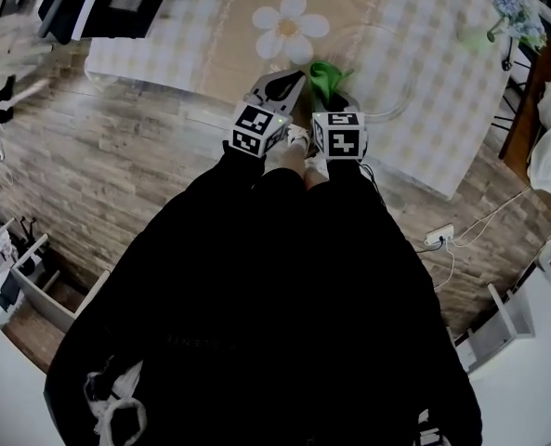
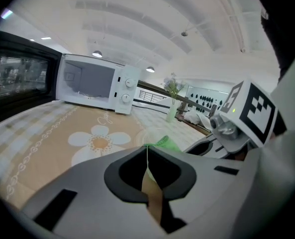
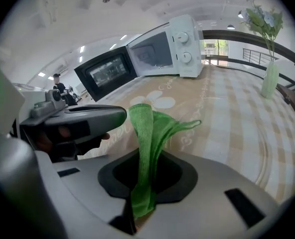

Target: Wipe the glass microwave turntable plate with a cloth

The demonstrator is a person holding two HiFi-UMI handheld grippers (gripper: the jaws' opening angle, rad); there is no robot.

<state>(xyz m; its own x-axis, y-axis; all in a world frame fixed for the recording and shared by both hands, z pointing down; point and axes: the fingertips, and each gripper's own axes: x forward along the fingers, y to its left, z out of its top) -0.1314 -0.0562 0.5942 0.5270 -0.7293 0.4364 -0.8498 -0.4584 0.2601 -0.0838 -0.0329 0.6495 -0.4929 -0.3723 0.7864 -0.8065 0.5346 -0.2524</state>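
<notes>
the right gripper (image 3: 141,180) has its jaws pressed together on a green cloth (image 3: 146,133). the cloth rises out of them as a long folded strip, its long axis running along the jaws toward the table, and its free tip flops to the right. just beside it, the left gripper (image 2: 147,156) is closed on nothing (only a thin seam shows). ahead, the glass turntable plate (image 1: 407,100) lies flat on the checked tablecloth (image 1: 461,128). farther back stands a white microwave (image 3: 172,46), door open.
</notes>
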